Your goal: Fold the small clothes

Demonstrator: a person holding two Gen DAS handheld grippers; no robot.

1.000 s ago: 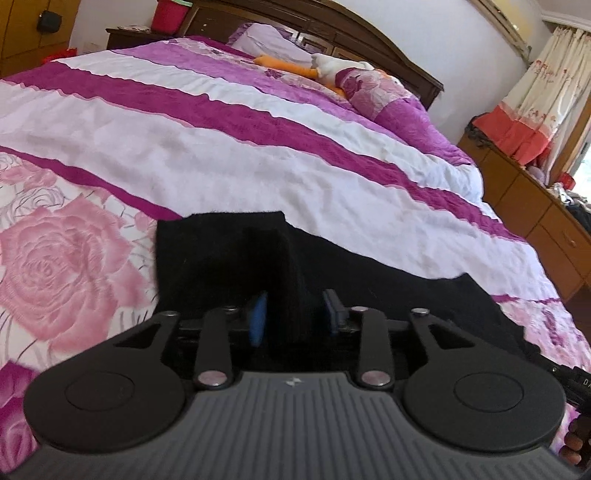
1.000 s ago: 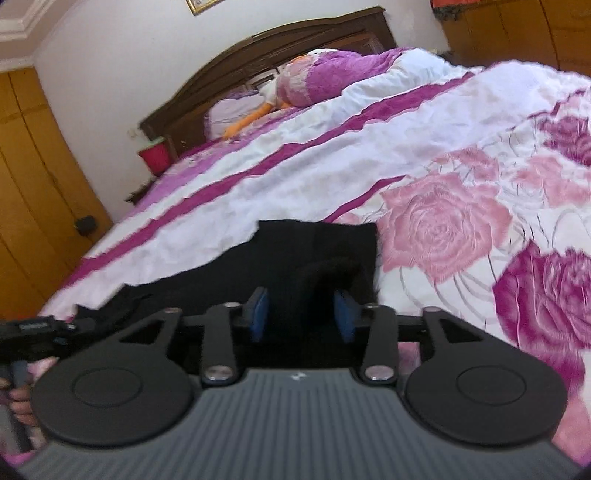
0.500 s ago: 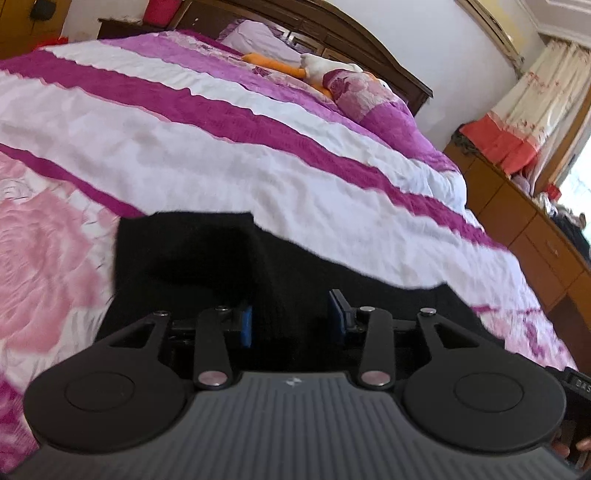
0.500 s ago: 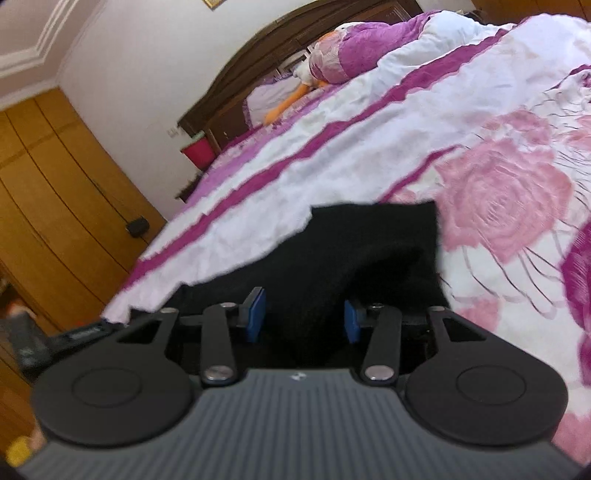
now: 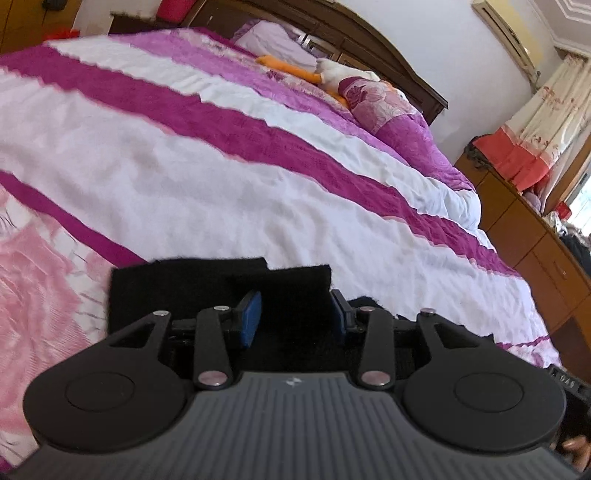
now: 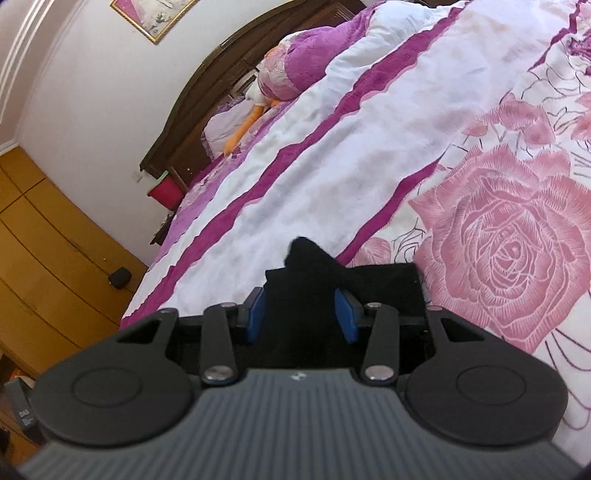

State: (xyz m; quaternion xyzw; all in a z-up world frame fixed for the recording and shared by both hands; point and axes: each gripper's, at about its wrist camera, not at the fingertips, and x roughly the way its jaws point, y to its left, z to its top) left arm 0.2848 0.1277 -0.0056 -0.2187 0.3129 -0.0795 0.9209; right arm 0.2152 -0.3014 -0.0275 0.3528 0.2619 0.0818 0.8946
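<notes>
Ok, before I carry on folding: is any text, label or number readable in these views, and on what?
"DAS", roughly, blurred and partly cut off: on the black handle at the left wrist view's right edge.
Sideways marking, too blurred to read: on a black handle in the right wrist view.
Small white logo, no letters: on the grey housing.
Black garment and framed wall picture: no readable text.
</notes>
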